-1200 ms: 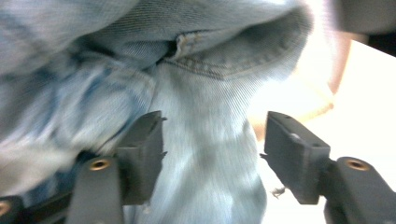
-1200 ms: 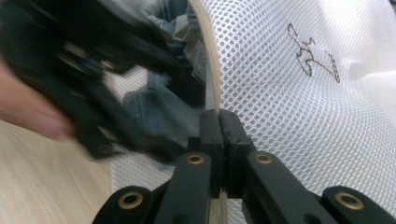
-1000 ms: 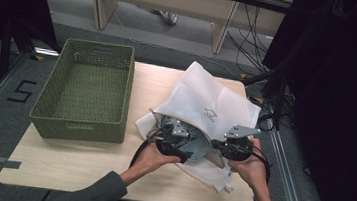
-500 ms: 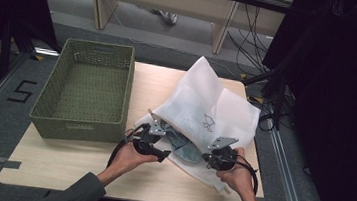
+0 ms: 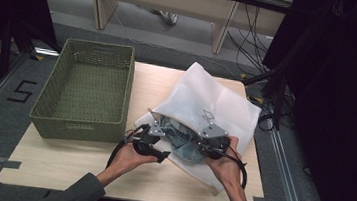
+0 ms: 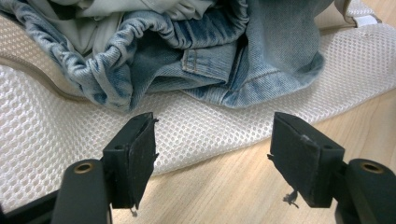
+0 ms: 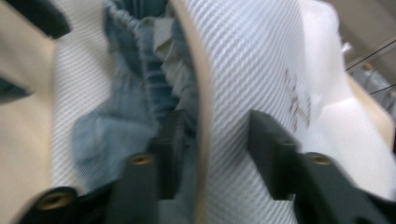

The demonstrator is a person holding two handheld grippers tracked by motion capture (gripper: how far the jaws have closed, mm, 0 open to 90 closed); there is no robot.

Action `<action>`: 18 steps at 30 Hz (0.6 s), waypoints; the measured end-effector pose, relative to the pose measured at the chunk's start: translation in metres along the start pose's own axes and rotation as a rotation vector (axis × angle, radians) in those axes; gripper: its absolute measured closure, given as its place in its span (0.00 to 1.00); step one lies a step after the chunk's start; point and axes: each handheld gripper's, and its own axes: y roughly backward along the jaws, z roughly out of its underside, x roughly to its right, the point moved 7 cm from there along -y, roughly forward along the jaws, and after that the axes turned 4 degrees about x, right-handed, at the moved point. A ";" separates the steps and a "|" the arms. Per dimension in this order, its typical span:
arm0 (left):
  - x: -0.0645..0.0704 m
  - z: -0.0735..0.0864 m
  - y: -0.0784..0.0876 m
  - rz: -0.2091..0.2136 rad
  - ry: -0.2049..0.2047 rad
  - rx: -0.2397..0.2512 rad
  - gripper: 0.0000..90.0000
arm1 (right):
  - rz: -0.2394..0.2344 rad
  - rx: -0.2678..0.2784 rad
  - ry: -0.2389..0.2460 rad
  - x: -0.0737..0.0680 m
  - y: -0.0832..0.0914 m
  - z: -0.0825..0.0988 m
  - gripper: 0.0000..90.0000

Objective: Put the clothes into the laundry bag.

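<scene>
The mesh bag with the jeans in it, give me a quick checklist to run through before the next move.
1. Mesh bag mouth open: ok.
2. Denim garment reachable at the mouth: ok, partly spilling out.
3. Left gripper free: ok, fingers open just short of the denim, nothing between them.
4. Right gripper on the bag's upper rim: not ok, fingers have just been opening, rim between them unpressed.
5. Green basket ready to receive: ok, empty beside the bag.
6. Denim caught inside the bag: cannot tell.

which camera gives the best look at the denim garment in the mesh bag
The left gripper view: the denim garment is sharp, seams and elastic waistband clear. The right gripper view shows it blurred; the high view shows a small blue patch at the bag mouth.
</scene>
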 end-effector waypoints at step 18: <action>-0.004 0.023 0.021 -0.038 0.003 -0.031 0.28 | -0.309 0.051 -0.051 -0.044 0.053 0.010 0.98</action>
